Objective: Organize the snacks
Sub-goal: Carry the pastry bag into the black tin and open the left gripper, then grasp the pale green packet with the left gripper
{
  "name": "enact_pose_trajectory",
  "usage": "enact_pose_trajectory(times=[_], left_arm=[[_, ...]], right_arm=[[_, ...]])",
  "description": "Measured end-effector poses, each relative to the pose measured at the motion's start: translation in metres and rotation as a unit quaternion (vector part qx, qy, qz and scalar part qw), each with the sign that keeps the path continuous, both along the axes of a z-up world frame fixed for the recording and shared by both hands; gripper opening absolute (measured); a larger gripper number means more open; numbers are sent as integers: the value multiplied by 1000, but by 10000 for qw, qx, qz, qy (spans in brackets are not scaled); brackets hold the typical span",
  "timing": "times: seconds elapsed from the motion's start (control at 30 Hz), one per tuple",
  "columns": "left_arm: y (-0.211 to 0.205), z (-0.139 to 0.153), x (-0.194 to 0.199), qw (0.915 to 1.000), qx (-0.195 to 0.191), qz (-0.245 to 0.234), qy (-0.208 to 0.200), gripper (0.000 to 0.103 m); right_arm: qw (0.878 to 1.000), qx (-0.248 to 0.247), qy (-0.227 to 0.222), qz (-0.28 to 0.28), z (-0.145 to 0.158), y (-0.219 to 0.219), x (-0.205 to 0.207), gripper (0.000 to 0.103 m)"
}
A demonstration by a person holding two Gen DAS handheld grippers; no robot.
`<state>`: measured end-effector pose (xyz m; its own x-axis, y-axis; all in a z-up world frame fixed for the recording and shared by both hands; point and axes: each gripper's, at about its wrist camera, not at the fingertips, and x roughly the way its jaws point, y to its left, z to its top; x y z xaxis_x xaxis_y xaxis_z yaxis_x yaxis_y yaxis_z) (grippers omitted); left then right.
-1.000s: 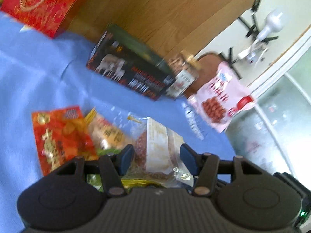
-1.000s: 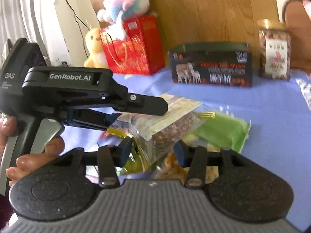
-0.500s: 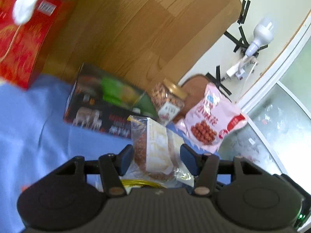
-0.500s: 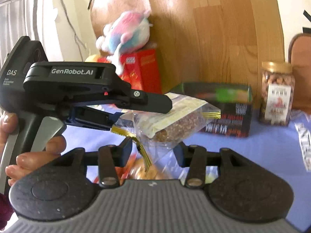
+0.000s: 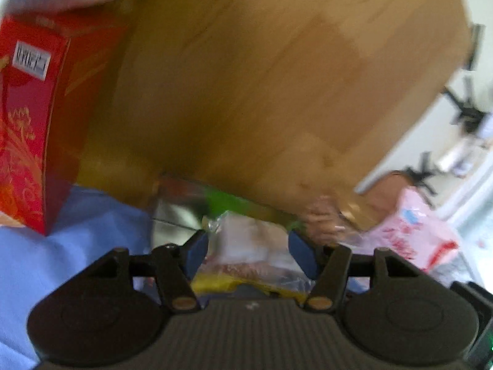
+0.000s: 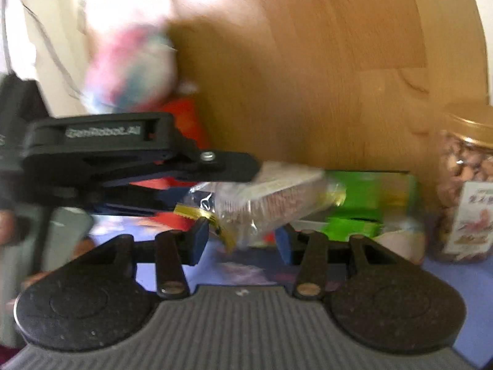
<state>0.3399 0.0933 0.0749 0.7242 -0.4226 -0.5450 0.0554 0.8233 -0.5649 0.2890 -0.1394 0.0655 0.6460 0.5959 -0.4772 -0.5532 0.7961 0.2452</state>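
My left gripper [image 5: 248, 252] is shut on a clear bag of brown snacks with a cream label and gold seal [image 5: 249, 252] and holds it in the air. In the right wrist view the left gripper [image 6: 215, 178] comes in from the left with the bag [image 6: 262, 203] hanging from it. My right gripper [image 6: 240, 240] is open just below and in front of the bag and grips nothing. A dark box with a green lid [image 6: 363, 206] sits behind the bag, and a jar of nuts [image 6: 465, 191] stands at the right.
A red gift bag [image 5: 30, 129] stands at the left on the blue cloth [image 5: 61, 246]. A pink snack pouch [image 5: 413, 240] lies at the right. A wooden panel [image 5: 262, 92] rises behind. A plush toy [image 6: 129, 71] sits on the red bag.
My left gripper has lifted the snack bag up and toward the dark box. The pile of snacks on the cloth has dropped out of view. Both views are now motion-blurred.
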Motion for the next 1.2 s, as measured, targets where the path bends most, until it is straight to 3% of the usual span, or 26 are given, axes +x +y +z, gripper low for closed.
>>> enact_pose_trajectory(times=[0.07, 0.23, 0.47, 0.6, 0.8, 0.9, 1.0, 1.2], left_arm=[[0, -8, 2, 9999, 29, 87, 114, 58], [1, -7, -30, 9999, -101, -41, -110, 58], [8, -5, -121, 9976, -204, -576, -320, 58], [25, -17, -172, 9964, -331, -759, -194, 58], [24, -32, -229, 9954, -375, -874, -64, 58], [17, -36, -236, 9948, -405, -931, 12, 59], [0, -34, -231, 9934, -442, -1053, 67, 58], [-44, -32, -202, 9921, -58, -1249, 144, 58]], right_arm=[[9998, 47, 83, -183, -4, -9, 3, 52], [9989, 354, -34, -312, 1, -43, -29, 52], [9975, 653, 229, -133, -5, -86, -97, 52], [9979, 526, 354, -101, -19, -97, -141, 52], [9997, 10, 172, -169, -36, -100, -183, 52], [9992, -120, 213, -307, -43, -101, -186, 59], [9987, -101, 256, -427, -45, -105, -187, 59], [9987, -27, 180, -476, -45, -118, -199, 59]])
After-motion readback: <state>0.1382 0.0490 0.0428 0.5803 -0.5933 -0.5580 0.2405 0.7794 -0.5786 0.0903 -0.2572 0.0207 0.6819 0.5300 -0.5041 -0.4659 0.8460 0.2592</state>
